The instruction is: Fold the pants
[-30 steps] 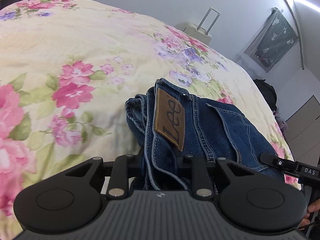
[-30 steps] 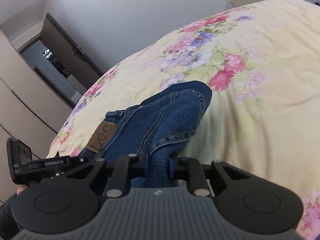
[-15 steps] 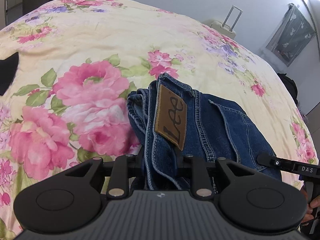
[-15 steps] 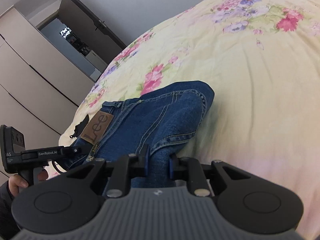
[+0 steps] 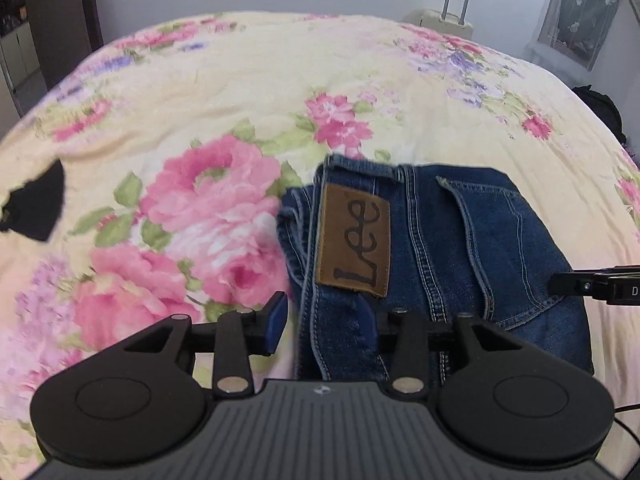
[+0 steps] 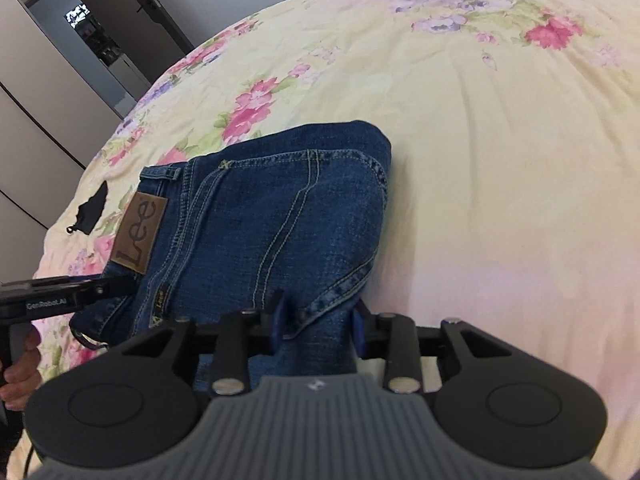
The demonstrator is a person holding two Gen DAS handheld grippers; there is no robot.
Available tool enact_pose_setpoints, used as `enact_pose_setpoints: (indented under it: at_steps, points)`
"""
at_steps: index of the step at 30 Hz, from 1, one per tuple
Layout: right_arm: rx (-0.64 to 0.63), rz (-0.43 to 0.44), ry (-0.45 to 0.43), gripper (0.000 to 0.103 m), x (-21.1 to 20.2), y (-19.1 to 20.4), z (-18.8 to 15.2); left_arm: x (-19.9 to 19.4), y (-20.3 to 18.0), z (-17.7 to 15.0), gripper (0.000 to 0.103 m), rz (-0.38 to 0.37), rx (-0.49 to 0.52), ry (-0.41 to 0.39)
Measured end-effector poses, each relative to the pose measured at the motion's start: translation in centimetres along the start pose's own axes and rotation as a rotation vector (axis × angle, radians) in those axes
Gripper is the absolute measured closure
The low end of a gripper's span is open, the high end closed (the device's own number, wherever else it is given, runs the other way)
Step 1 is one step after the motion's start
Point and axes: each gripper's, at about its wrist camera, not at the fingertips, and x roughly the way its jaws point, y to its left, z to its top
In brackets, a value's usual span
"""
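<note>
Folded blue jeans (image 5: pixel 460 240) with a brown Lee patch (image 5: pixel 354 240) lie on the flowered bed cover (image 5: pixel 240 80). My left gripper (image 5: pixel 323 320) straddles the waistband edge near the patch. Its jaws are opening, and the left pad (image 5: pixel 276 322) stands clear of the denim. In the right wrist view the jeans (image 6: pixel 280 220) lie in a compact fold. My right gripper (image 6: pixel 318 320) is at their near edge, jaws opening, with a loose bunch of denim between the pads.
A small black item (image 5: pixel 36 204) lies on the cover to the left of the jeans. A pale suitcase (image 5: pixel 444 20) stands beyond the bed. A hand (image 6: pixel 20 364) holds the left tool at the right wrist view's left edge. A dark doorway (image 6: pixel 92 36) is behind.
Both grippers were shut on the denim and have opened. The jeans were carried across the bed and now rest on it in a flatter fold.
</note>
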Motion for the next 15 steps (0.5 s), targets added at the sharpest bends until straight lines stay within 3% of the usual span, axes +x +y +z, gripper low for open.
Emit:
enact_pose_setpoints:
  at_steps: [3,5,9,10,12,15]
  points:
    - [-0.063,-0.049,-0.062,0.059,-3.2,1.7,0.0,-5.1,-0.5,1.1,0.054,0.068,0.048,-0.084]
    - [-0.107,-0.051,-0.115,0.055,-6.3,3.1,0.0,-8.8,-1.3,1.7,0.044,0.157,0.094,-0.137]
    - [-0.205,-0.104,-0.235,0.038,-13.4,6.7,-1.3,-16.0,-4.3,1.1,0.022,0.371,0.147,-0.285]
    - [-0.228,-0.116,-0.273,0.036,-15.4,7.5,-1.9,-17.4,-5.1,0.4,0.018,0.391,0.139,-0.318]
    - [-0.257,-0.142,-0.343,0.023,-18.8,9.1,-3.6,-19.8,-6.5,-1.2,0.012,0.403,0.11,-0.37]
    - [-0.289,-0.175,-0.434,0.021,-23.0,10.7,-7.0,-21.9,-8.6,-4.0,0.007,0.401,0.04,-0.384]
